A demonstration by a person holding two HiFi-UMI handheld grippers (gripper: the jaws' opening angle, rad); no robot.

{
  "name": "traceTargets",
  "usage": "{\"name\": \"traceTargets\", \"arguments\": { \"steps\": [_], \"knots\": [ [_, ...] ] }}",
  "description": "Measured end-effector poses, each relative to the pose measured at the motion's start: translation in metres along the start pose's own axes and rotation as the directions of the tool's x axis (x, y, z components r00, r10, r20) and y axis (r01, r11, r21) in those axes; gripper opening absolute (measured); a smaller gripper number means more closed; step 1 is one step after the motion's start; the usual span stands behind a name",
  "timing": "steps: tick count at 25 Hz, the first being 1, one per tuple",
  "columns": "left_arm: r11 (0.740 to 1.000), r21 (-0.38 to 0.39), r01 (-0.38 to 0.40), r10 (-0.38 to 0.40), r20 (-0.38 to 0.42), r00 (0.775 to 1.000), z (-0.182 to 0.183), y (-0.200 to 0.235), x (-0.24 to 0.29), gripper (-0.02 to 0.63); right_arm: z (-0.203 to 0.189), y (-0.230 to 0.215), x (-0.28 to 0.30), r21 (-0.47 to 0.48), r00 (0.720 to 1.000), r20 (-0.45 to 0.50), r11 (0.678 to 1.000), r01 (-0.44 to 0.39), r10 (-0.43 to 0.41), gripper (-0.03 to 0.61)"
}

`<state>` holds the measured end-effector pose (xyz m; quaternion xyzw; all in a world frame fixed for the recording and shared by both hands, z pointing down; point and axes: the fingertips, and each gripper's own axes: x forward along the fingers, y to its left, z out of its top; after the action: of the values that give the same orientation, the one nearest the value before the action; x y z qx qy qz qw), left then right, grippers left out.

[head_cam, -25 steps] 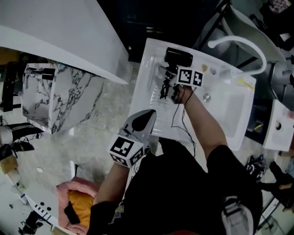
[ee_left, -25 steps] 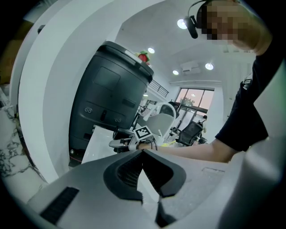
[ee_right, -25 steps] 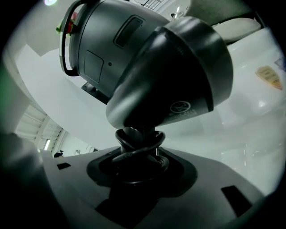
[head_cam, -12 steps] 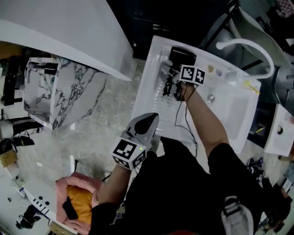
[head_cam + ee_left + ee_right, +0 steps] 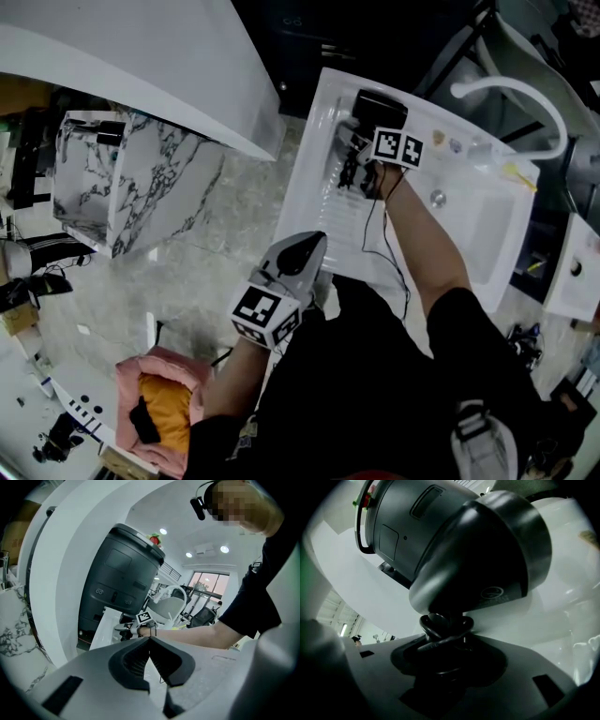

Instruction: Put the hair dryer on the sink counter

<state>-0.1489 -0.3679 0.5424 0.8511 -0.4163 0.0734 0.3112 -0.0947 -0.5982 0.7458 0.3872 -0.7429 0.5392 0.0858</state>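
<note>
The black hair dryer (image 5: 379, 109) is over the far left part of the white sink counter (image 5: 319, 178); whether it rests on the counter I cannot tell. My right gripper (image 5: 360, 172) is shut on the dryer's handle and bundled black cord. In the right gripper view the dryer's round head (image 5: 487, 550) fills the frame above the right gripper (image 5: 445, 634). A thin black cord (image 5: 375, 234) trails back along the arm. My left gripper (image 5: 314, 242) hangs at the counter's near edge, shut and empty. In its own view the left gripper (image 5: 149, 640) shows its tips touching.
A white curved faucet (image 5: 511, 94) arches over the sink basin (image 5: 469, 220) to the right of the dryer. A dark grey bin (image 5: 122, 578) stands beyond the counter. A marble-patterned cabinet (image 5: 141, 187) and a pink basket (image 5: 159, 403) stand on the floor at left.
My right gripper has sunk a little toward the counter with the hair dryer still in it. The left gripper has drifted slightly and stays shut.
</note>
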Motion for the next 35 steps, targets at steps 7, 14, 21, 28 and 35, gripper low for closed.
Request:
{"name": "traceTargets", "arguments": {
  "steps": [7,14,21,28,35],
  "knots": [
    [1.0,0.01,0.02,-0.02,0.007,1.0,0.003,-0.01,-0.005,0.003,0.001,0.007,-0.008,-0.029,1.0,0.024,0.999,0.02,-0.019,0.333],
    [0.998,0.04,0.047,-0.048,0.026,0.999,0.005,-0.027,-0.013,0.004,0.009,0.014,-0.049,-0.056,0.995,0.091,0.997,0.05,-0.045,0.36],
    [0.991,0.088,0.105,-0.108,0.037,0.993,0.013,-0.065,-0.02,0.003,0.015,0.044,-0.118,-0.105,0.981,0.192,0.994,0.035,-0.014,0.358],
    [0.975,0.159,0.156,-0.169,0.074,0.983,0.019,-0.109,-0.042,0.003,0.01,0.108,-0.22,-0.264,0.935,0.351,0.964,0.041,0.056,0.028],
    [0.96,0.187,0.207,-0.228,0.098,0.969,0.003,-0.158,-0.09,0.003,-0.037,0.187,-0.315,-0.397,0.88,0.427,0.917,-0.023,0.207,-0.003]
  ]
}}
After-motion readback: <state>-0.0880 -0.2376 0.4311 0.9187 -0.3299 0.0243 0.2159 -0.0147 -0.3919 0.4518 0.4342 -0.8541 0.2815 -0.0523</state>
